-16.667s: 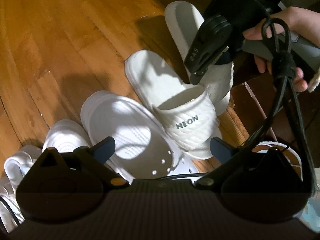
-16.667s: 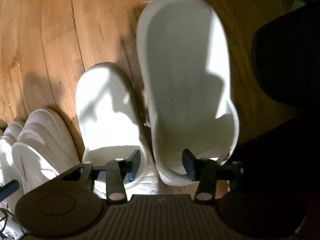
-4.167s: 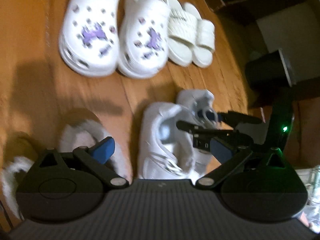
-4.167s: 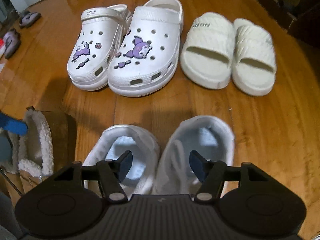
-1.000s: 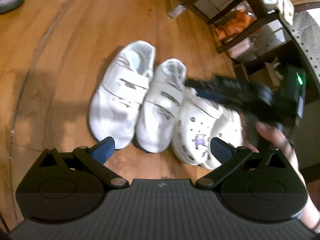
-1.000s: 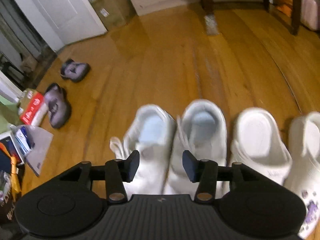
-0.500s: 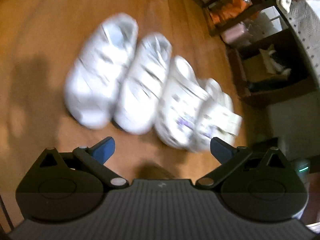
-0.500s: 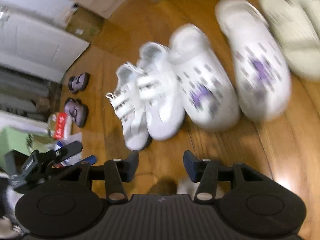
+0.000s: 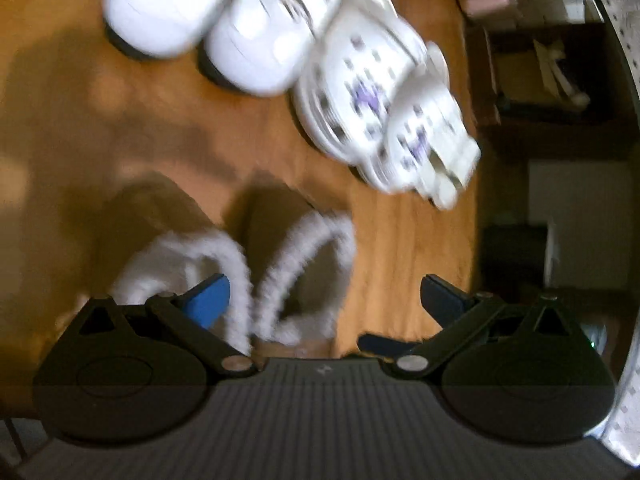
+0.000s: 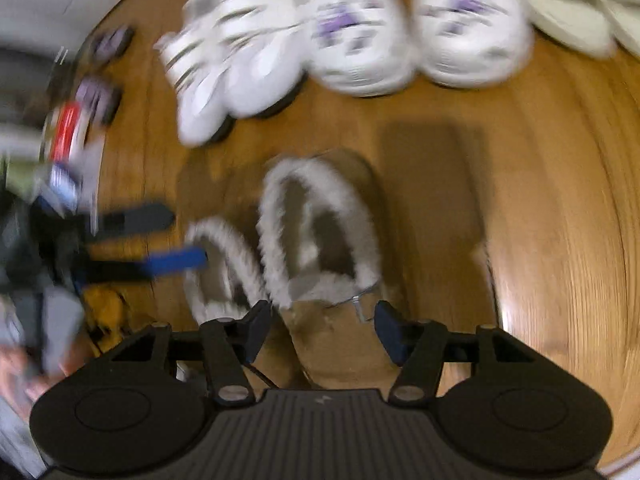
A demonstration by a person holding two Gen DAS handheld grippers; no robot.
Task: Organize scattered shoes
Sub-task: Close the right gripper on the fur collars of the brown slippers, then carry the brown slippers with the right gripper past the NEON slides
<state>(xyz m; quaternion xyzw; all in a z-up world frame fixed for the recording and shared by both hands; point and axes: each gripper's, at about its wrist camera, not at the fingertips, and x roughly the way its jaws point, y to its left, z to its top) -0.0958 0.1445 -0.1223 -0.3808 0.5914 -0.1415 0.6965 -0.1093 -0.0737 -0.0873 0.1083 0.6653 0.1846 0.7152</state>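
Two brown boots with white fur lining stand side by side on the wooden floor. My right gripper (image 10: 324, 330) straddles the heel of the right boot (image 10: 320, 232); its jaws are closing and the pads sit just off the boot's sides. The left boot (image 10: 220, 264) stands beside it. My left gripper (image 9: 324, 300) is wide open above both boots (image 9: 296, 264), holding nothing. In the right wrist view the left gripper (image 10: 160, 240) comes in from the left, its blue fingertip close to the left boot's rim. Everything is motion-blurred.
Beyond the boots runs a row: white strap sneakers (image 10: 224, 60), white clogs with purple charms (image 10: 400, 28), cream slides (image 10: 576, 8). Small purple-grey shoes (image 10: 100, 96) and clutter lie at the left. Dark furniture (image 9: 552, 92) stands to the right of the row.
Both views have swung down from the row of white shoes onto the fur-lined boots. The right gripper now has the right boot's heel between its fingers.
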